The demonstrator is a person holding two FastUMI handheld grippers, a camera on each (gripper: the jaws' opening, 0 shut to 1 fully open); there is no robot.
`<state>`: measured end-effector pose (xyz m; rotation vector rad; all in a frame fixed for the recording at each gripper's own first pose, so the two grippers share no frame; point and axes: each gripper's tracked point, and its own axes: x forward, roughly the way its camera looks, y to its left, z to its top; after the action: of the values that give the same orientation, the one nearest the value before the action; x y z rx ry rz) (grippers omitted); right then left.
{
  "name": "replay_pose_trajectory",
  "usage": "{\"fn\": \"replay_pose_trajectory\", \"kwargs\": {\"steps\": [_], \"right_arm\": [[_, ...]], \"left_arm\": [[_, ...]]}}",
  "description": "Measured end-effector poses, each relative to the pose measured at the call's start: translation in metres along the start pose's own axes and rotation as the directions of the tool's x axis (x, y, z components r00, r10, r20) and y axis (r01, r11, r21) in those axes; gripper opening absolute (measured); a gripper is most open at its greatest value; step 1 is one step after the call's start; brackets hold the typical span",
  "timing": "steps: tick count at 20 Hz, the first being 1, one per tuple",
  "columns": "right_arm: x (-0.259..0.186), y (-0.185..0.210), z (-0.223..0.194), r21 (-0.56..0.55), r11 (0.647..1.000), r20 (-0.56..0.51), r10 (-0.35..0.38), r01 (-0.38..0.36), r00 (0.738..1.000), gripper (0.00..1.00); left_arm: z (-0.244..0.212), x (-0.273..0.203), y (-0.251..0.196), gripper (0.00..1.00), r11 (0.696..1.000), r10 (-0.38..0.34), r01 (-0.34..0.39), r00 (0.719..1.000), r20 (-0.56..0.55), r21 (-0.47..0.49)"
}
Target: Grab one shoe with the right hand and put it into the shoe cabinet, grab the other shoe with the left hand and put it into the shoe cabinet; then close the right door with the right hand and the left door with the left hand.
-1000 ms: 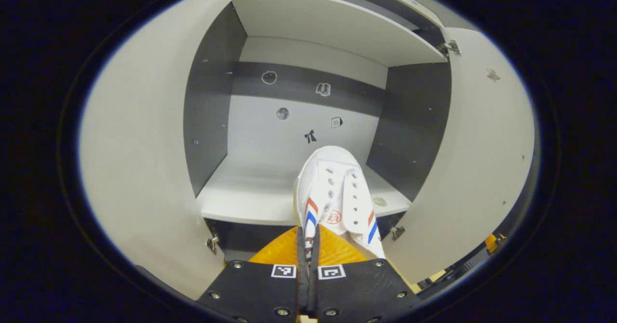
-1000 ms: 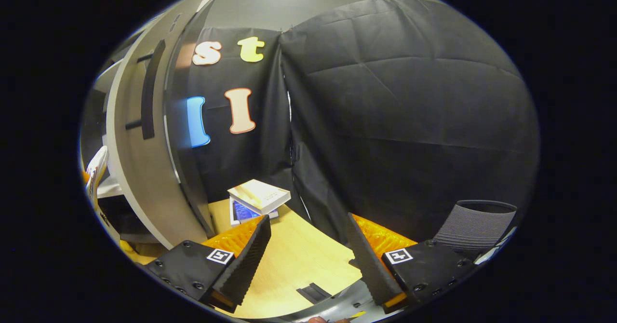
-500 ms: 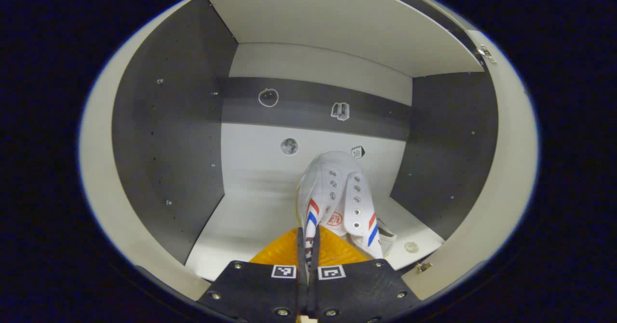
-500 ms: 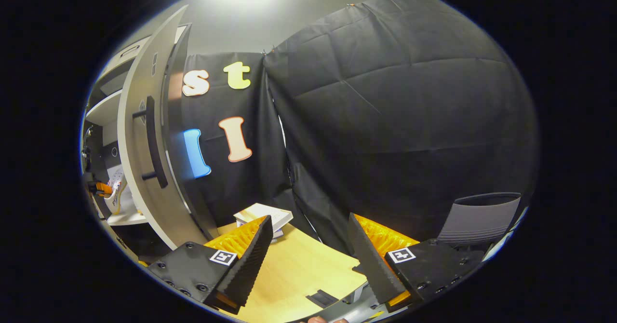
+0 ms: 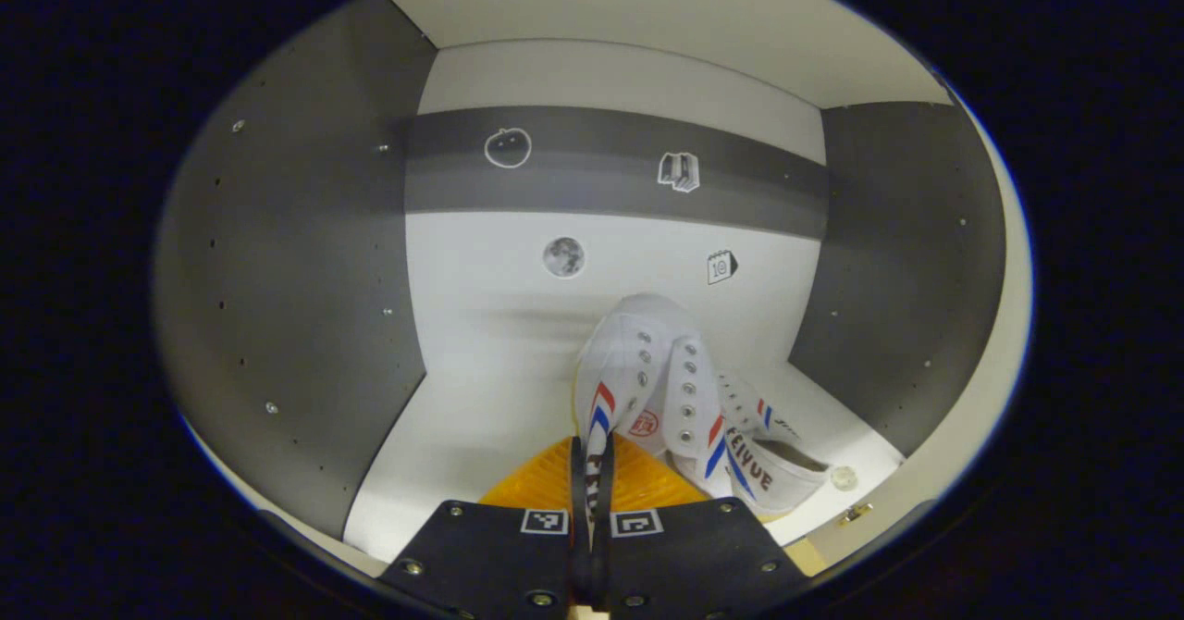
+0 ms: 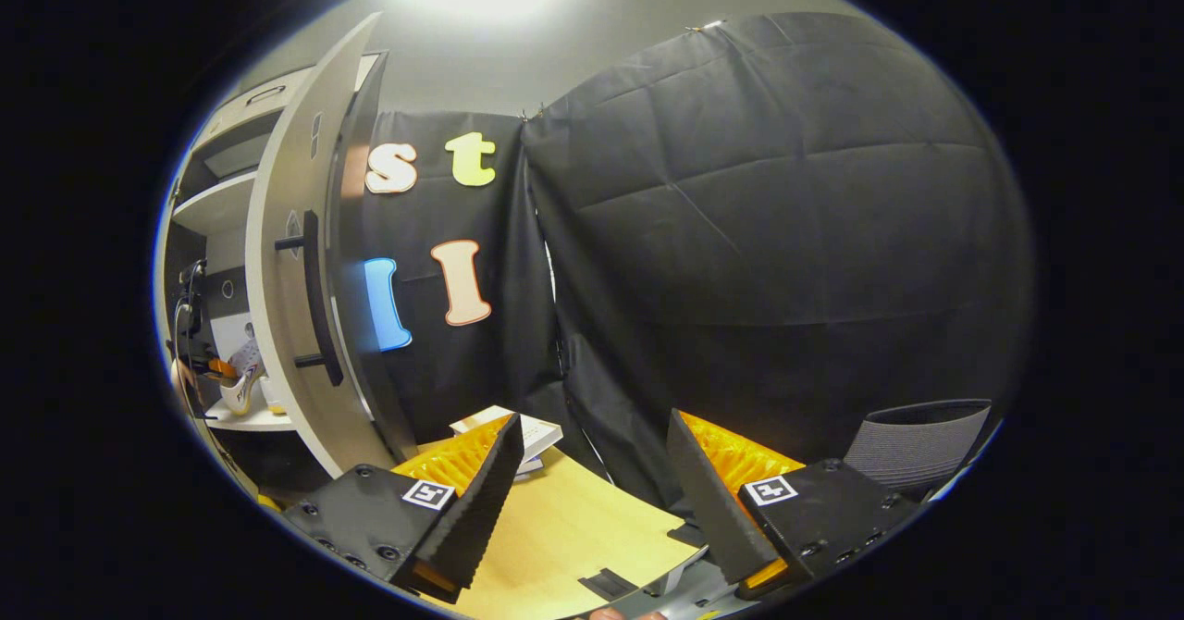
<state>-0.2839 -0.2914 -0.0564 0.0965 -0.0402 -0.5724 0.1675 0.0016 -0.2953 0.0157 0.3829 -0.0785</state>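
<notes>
In the left gripper view, the left gripper is pinched tight on the edge of a white shoe with red and blue stripes, carried toe-forward inside the shoe cabinet above its white shelf. Just right of the held shoe, the second shoe lies on that shelf near the cabinet's right wall. Beyond both, small stickers dot the cabinet's back panel.

In the right gripper view, the right gripper stands spread wide and holds nothing, over a wooden table. Farther off, left of it, the cabinet's right door hangs open, its dark handle facing outward.
</notes>
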Motion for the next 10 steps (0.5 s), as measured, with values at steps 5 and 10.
{"fn": "replay_pose_trajectory", "kwargs": {"steps": [5,10], "right_arm": [[0.001,-0.001,-0.006,-0.023,1.000,-0.024,0.008,-0.008,1.000,0.98],[0.014,0.001,0.001,0.042,0.999,-0.054,0.020,-0.018,0.998,0.98]], "left_arm": [[-0.014,0.010,0.006,0.07,0.999,0.019,-0.021,0.999,-0.034,-0.044],[0.009,-0.019,0.011,0.68,0.997,0.066,-0.062,0.992,0.110,-0.036]]}}
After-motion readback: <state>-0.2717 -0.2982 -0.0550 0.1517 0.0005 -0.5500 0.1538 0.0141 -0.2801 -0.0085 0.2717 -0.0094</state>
